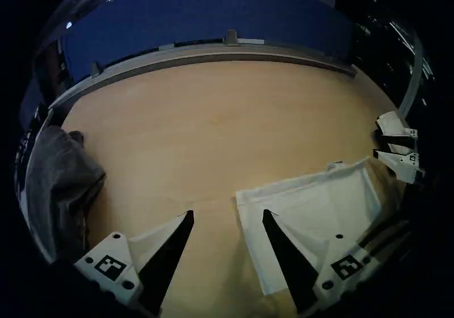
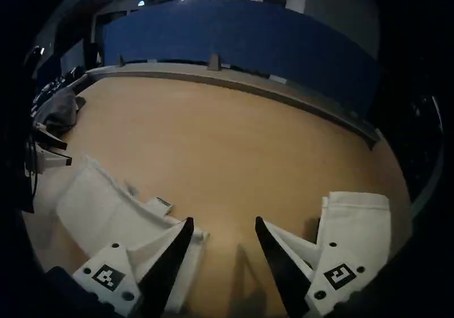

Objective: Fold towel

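Hovering over the wooden surface [image 1: 215, 130] with both grippers empty, fingers spread wide.
My left gripper [image 1: 227, 212] hung over the edge of the flat white towel [image 1: 318, 204]; my right gripper [image 2: 224, 219] hung between it and a folded white cloth [image 2: 363, 221]. A grey cloth [image 1: 57, 181] lay bunched at the surface's edge.

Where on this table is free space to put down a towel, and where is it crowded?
Free: the broad middle of the wooden table, between the white towel and the rail under the blue partition. Crowded: the near edge, with the grey cloth at one end, the white towel, and a folded white towel at the other.
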